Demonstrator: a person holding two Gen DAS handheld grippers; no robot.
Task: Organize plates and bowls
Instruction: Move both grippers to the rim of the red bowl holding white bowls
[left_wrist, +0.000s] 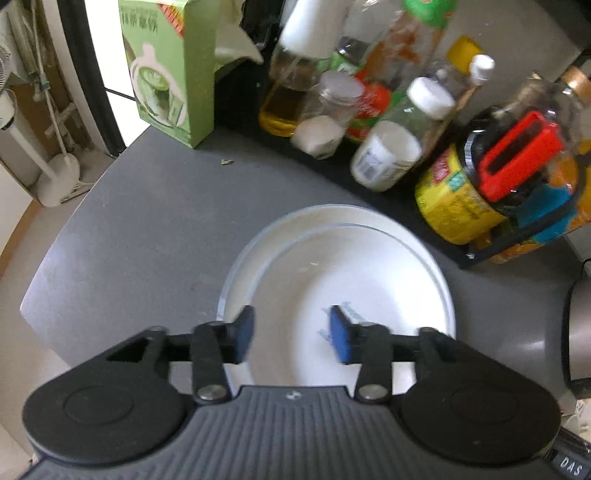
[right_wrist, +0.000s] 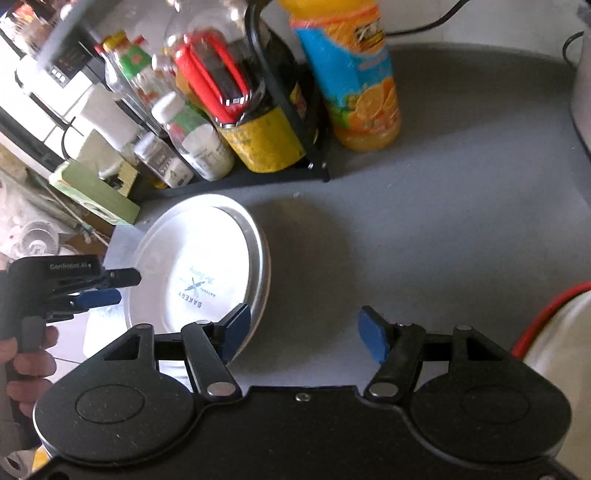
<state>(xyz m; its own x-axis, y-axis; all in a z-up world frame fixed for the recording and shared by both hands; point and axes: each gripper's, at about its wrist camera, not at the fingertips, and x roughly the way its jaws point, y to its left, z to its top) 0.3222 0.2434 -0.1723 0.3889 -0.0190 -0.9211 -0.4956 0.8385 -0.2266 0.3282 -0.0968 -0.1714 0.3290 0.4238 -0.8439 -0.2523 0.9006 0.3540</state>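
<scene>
- Plates (left_wrist: 343, 273): we count two white ones, stacked on the grey counter (left_wrist: 147, 229) just in front of the bottle rack (left_wrist: 369, 173).
- Left gripper (left_wrist: 291, 332) hangs above the plates, jaws apart, empty.
- Right gripper (right_wrist: 304, 332), right of the plates, spread wide, holds nothing.

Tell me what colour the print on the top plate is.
Blue lettering reading BAKERY on the white top plate, clearest in the right wrist view.

"BAKERY" on white plate (right_wrist: 207, 266)
</scene>
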